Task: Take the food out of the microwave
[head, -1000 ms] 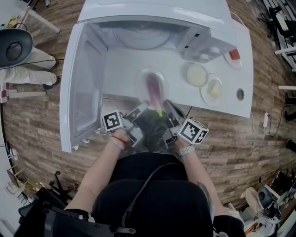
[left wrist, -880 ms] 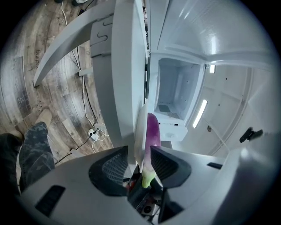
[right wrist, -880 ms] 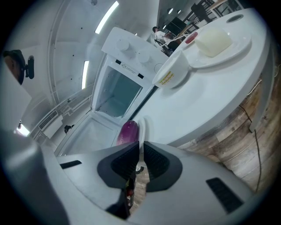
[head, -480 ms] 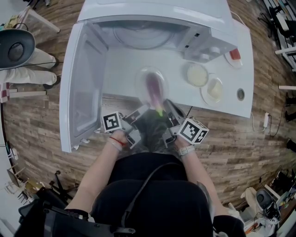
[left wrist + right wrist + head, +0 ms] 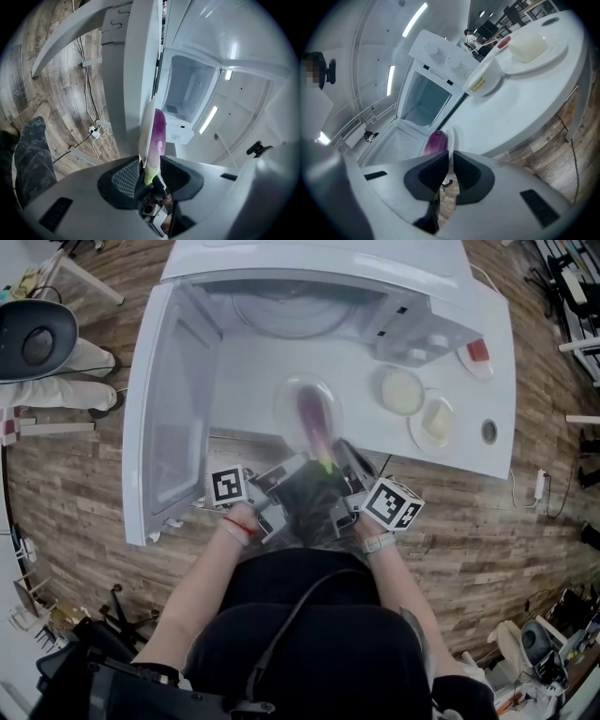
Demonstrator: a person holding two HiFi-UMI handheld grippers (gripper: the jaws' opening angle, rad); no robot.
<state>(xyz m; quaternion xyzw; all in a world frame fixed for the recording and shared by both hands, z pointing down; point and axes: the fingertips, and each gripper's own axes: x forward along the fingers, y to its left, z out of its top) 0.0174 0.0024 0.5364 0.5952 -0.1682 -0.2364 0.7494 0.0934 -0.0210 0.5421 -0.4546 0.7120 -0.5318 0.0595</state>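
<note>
Two tools meet at the near edge of the white tabletop (image 5: pixel 246 381), and I see both at the same plate (image 5: pixel 290 399). At the far left, the door (image 5: pixel 173 413) of the microwave (image 5: pixel 309 296) stands swung open, and the cavity behind it faces me.

My left tool (image 5: pixel 286 468) comes in from the near left. Its jaws have just been opening and now stand wide apart. In the left gripper view the plate's rim and the green stem end of the eggplant (image 5: pixel 157 138) sit between them, with a clear gap at the left pad, so it has hold of nothing.

The eggplant, purple and lengthways to me, lies on the plate outside the microwave, over the near middle of the tabletop. Whether the plate rests on the surface or hangs just above it, I cannot tell.

My right tool (image 5: pixel 342 456) comes in from the near right. Its jaws are drawn almost together, pinched on the plate's near rim, as the right gripper view shows.

Farther right on the tabletop stand a white bowl (image 5: pixel 400 391) and, just beside it, a second plate (image 5: pixel 433 435) carrying a pale block (image 5: pixel 435 419).
</note>
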